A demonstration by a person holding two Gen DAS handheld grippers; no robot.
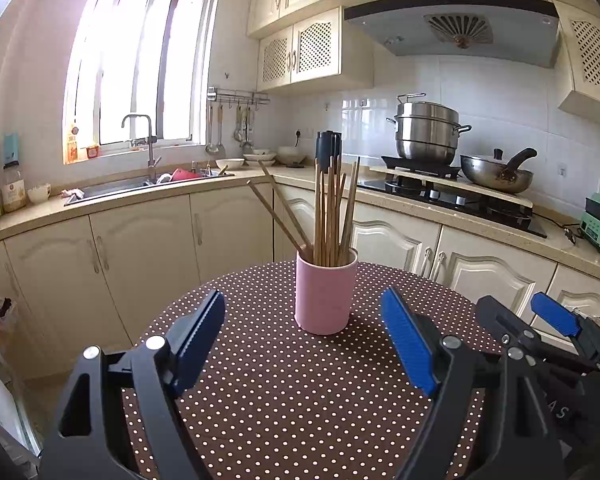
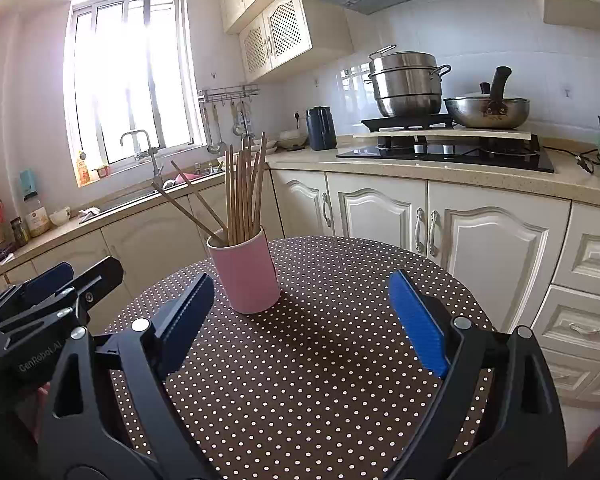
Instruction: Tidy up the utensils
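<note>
Both hand-held grippers, left (image 1: 302, 342) and right (image 2: 300, 320), hover spread and empty over the brown polka-dot desk (image 1: 300, 400). Just ahead stands the pink cylindrical cup (image 1: 326, 292) with every wooden chopstick (image 1: 332, 208) inside; sorting looks finished.
</note>
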